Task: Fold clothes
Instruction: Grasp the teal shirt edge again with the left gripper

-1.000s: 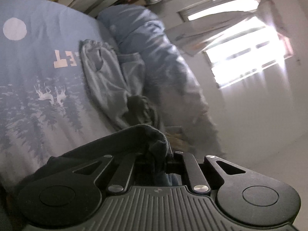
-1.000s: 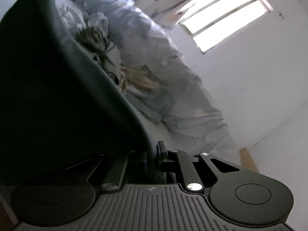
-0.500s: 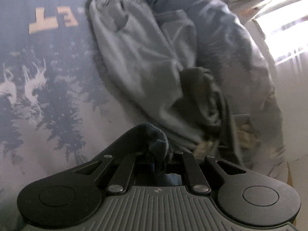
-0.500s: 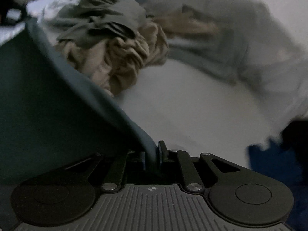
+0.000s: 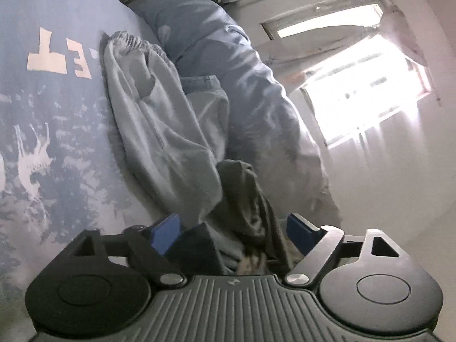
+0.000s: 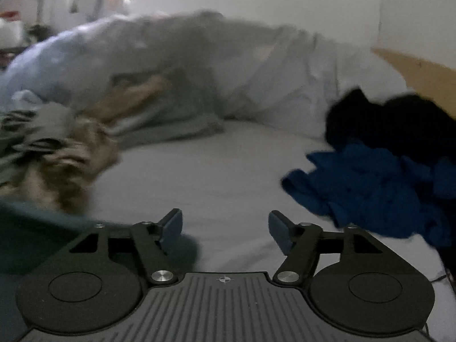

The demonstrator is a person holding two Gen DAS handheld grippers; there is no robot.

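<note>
In the left wrist view my left gripper (image 5: pixel 232 230) has its jaws opening wide. A corner of the dark teal garment (image 5: pixel 199 245) lies loose just inside the left pad, not pinched. Beyond it are an olive garment (image 5: pixel 248 199) and grey-blue sweatpants (image 5: pixel 159 131). In the right wrist view my right gripper (image 6: pixel 225 228) is also opening, with only white sheet (image 6: pixel 213 176) between its pads. The dark teal garment (image 6: pixel 28 236) lies at the lower left beside its left finger, let go.
A blue printed bedcover (image 5: pixel 42 114) fills the left. A rumpled duvet (image 6: pixel 199 57) runs along the back. A tan and olive heap (image 6: pixel 57 156) sits left, a bright blue garment (image 6: pixel 370 191) and a black one (image 6: pixel 384 122) right, by a wooden bed frame (image 6: pixel 421 77).
Both grippers were shut on the dark teal garment; now both stand wide and the cloth has dropped free. The right view has rolled upright and come down over the sheet.
</note>
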